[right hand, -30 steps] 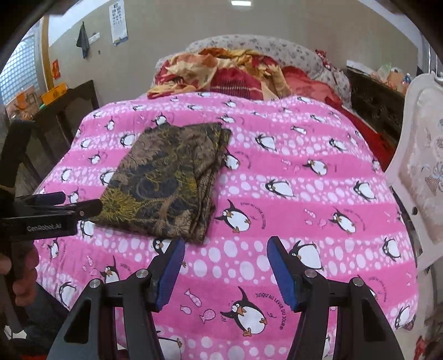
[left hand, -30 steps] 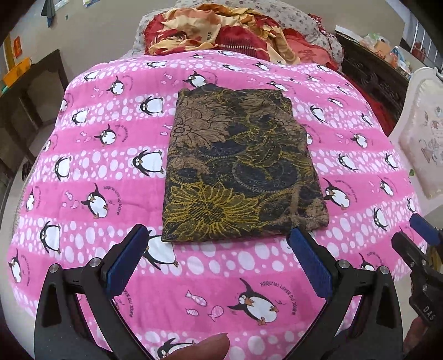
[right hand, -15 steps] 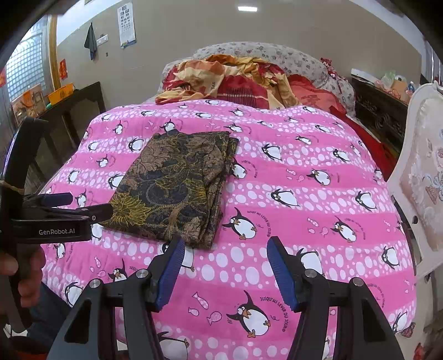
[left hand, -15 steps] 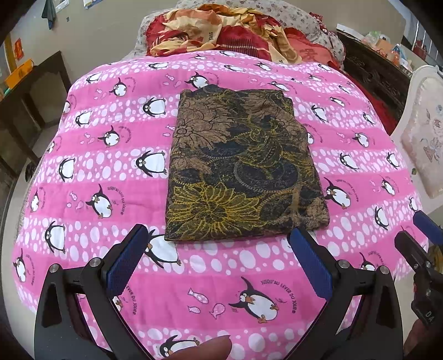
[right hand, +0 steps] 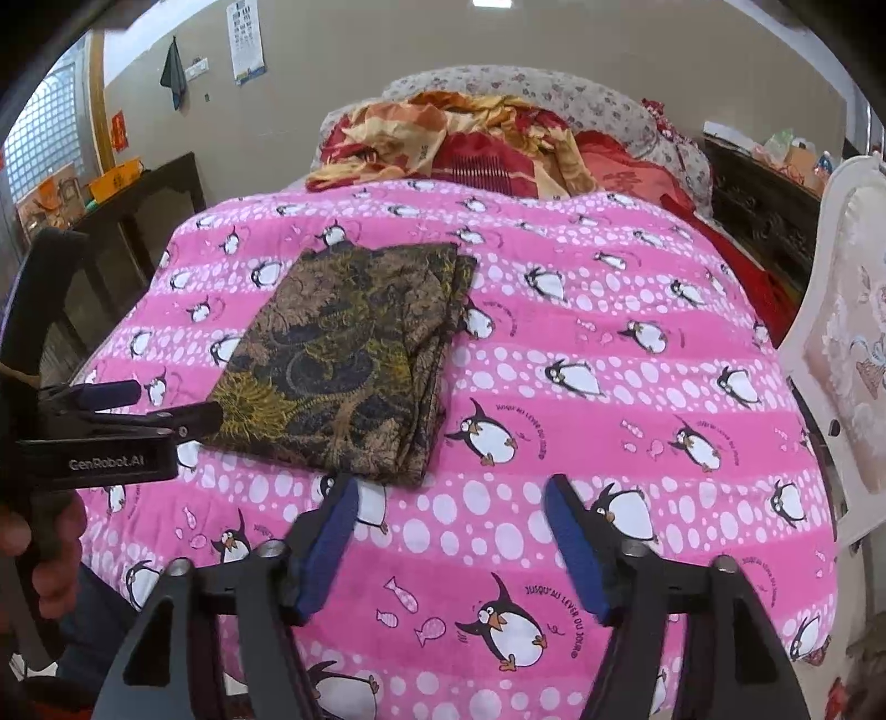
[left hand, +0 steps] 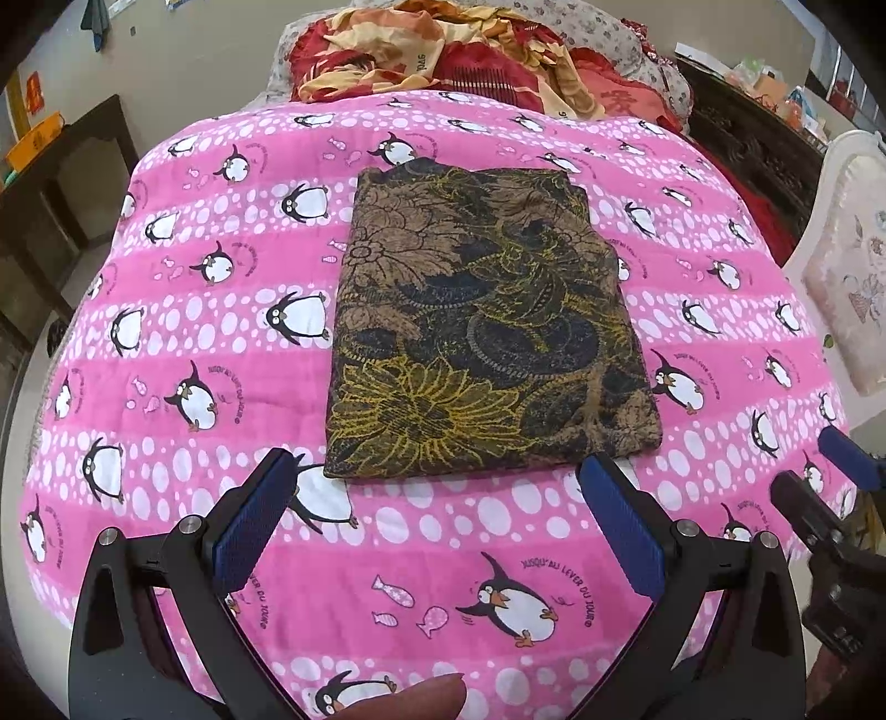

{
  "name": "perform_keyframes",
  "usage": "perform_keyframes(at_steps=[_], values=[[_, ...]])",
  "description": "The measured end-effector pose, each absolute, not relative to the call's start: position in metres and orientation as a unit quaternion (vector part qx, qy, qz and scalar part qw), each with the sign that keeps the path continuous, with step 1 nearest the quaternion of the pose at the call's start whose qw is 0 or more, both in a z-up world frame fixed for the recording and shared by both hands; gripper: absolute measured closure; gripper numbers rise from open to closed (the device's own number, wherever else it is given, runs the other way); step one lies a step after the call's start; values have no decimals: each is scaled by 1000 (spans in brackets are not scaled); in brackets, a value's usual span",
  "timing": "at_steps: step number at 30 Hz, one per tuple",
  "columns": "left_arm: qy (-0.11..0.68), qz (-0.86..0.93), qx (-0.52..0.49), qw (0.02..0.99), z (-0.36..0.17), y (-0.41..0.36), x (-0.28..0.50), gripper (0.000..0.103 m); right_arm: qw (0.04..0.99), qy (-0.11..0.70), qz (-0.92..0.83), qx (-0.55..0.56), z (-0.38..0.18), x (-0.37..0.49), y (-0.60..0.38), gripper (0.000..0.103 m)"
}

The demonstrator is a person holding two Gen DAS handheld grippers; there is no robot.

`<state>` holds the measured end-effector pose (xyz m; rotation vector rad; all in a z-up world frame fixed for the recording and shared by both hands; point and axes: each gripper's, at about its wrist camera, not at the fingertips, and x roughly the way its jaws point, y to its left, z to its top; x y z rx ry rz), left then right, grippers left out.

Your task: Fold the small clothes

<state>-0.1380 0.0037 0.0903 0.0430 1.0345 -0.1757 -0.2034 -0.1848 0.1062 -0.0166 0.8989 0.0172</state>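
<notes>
Pink penguin-print bedding [left hand: 166, 343] covers the bed seen in both wrist views, with a heap of red and orange bedclothes [left hand: 443, 50] piled at its far end against the beige wall. A dark brown garment with yellow floral print [left hand: 482, 332] is laid flat on the bedding as a folded rectangle, just ahead of the left claw [left hand: 437, 526] and ahead and to the left of the right claw [right hand: 451, 545]. Its near edge is seen just beyond the left claw's blue fingertips [left hand: 255, 520], apart from them, and its stacked layers show along the side facing the right claw. The left claw is held wide, with nothing between its jaws. The right claw's jaws are opening, and only bare bedding is seen between them. A broad stretch of uncovered bedding lies to the right of the garment, straight ahead of the right claw, and a narrower band lies to the left of the left claw as far as the bed's rounded edge. A dark wooden cabinet [right hand: 138, 221] stands beyond that left edge, and a white padded chair [right hand: 847, 354] is set close to the bed's right edge. A fingertip [left hand: 410, 700] of the person is seen at the bottom of the left wrist view.
</notes>
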Motion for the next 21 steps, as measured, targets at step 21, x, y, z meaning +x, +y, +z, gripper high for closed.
perform_keyframes(at_steps=[21], values=[[510,-93,34,855,76,-8,-138,0,887,462,-14,14,95,-183,-202,23]])
